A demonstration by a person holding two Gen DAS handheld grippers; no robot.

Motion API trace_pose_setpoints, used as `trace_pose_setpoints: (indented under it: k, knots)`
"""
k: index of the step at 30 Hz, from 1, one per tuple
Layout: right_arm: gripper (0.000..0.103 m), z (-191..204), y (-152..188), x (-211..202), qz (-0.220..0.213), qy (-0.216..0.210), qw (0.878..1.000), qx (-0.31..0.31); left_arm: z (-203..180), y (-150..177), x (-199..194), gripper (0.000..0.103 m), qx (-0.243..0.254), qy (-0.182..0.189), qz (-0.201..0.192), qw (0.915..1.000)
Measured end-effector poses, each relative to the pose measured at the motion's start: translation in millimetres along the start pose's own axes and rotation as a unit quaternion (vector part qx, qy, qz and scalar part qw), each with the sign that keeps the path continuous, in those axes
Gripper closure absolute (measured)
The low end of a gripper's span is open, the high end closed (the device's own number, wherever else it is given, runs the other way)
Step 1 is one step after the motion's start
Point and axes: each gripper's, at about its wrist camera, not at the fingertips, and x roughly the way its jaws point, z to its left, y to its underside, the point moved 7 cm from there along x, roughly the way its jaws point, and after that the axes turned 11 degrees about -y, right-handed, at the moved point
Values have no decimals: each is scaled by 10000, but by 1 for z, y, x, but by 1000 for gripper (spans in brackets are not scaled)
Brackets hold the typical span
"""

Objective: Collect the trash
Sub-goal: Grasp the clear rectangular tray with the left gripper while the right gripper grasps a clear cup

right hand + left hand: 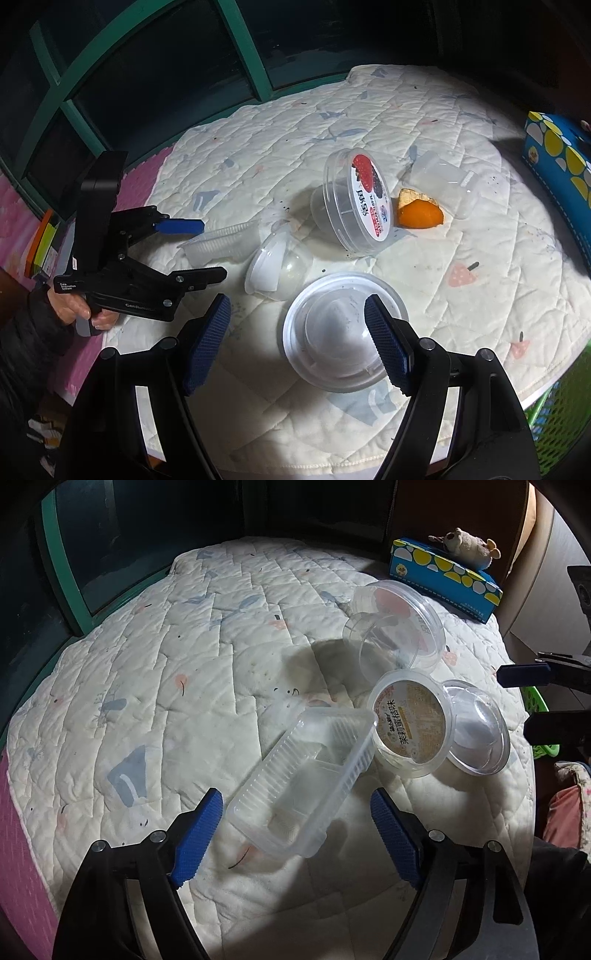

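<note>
Plastic trash lies on a quilted mat (184,686). In the left wrist view a clear rectangular tray (299,779) lies between the wide-open fingers of my left gripper (297,812). Beyond it are a labelled round tub (406,723), a clear dome lid (476,731) and a clear round tub (399,624). In the right wrist view my right gripper (297,325) is open around a clear dome lid (340,332). Farther off lie a berry-labelled tub (358,199), orange peel (419,212), another lid (277,266), a clear cup (443,181) and the tray (218,240) by my left gripper (199,251).
A blue dotted tissue box (443,576) with a plush toy (465,546) sits at the mat's far right. A green basket (561,417) stands off the mat's near-right edge. A green-framed window (147,74) lies behind. Pink floor mat (18,842) borders the left.
</note>
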Motion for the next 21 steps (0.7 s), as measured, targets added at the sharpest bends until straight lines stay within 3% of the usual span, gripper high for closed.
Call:
trace_pose_setpoints:
  k: [4, 13, 17, 19, 21]
  knots:
    - [30, 4, -3, 6, 23, -55, 10000, -39, 1, -2, -4, 16, -9, 42, -22, 10000]
    - [32, 5, -5, 13, 60, -74, 9999, -35, -10, -4, 6, 16, 305, 100, -61, 9995]
    - [33, 3, -6, 16, 85, -64, 9999, -41, -16, -2, 6, 39, 383, 195, -75, 9990]
    - [34, 5, -8, 19, 96, -78, 9999, -49, -16, 0, 5, 42, 354, 149, -108, 9992]
    - [35, 6, -9, 22, 83, -91, 9999, -58, -16, 2, 1, 59, 316, 176, -139, 9992]
